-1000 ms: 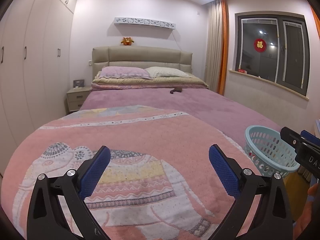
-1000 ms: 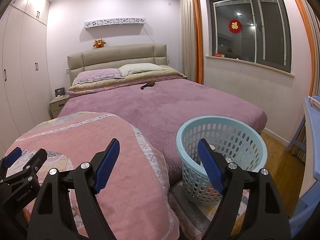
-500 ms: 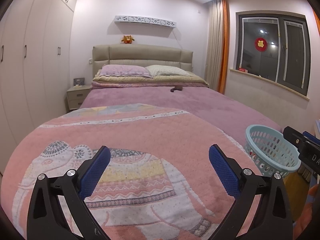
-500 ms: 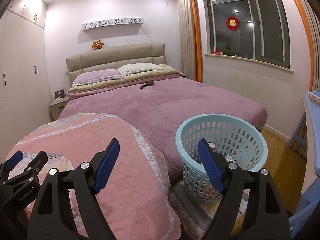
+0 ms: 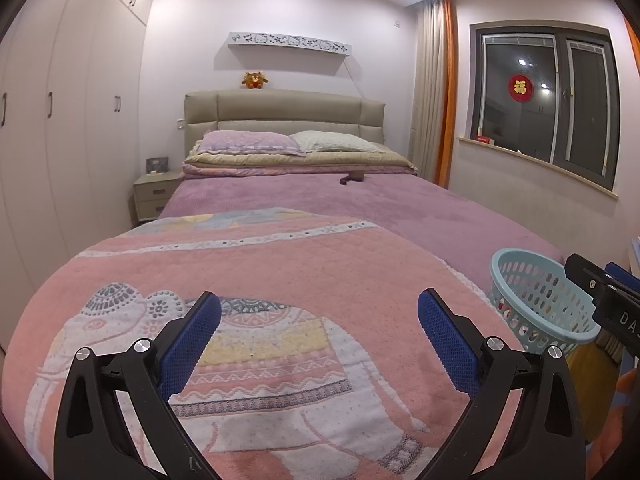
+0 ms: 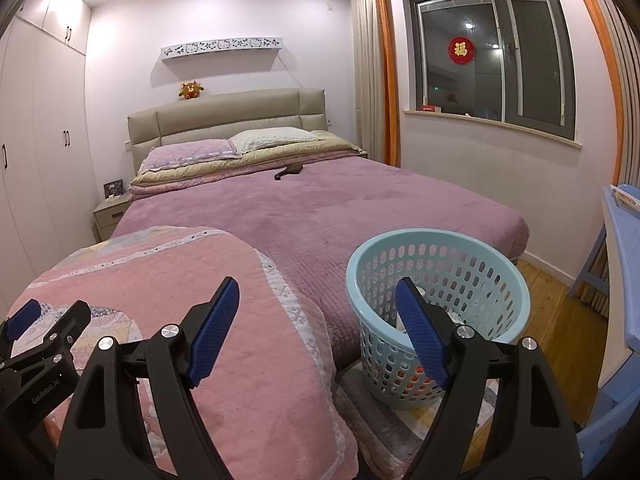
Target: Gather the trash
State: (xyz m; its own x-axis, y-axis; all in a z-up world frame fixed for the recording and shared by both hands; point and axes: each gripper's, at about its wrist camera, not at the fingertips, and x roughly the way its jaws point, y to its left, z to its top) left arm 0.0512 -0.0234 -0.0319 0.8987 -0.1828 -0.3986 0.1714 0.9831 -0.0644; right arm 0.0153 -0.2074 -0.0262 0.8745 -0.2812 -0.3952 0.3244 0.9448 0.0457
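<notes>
A light blue perforated basket stands on the floor at the bed's foot, with some items inside; it also shows in the left wrist view. A small dark brown object lies far up the purple bedspread near the pillows, also in the left wrist view. My left gripper is open and empty above the pink elephant quilt. My right gripper is open and empty, between the quilt's edge and the basket.
The bed fills the middle. White wardrobes line the left wall, with a nightstand beside the headboard. A window is on the right wall. Blue furniture stands at the right edge on wooden floor.
Both views have risen and tilted slightly; the basket sits a little lower in each frame. Both grippers stay open and empty.
</notes>
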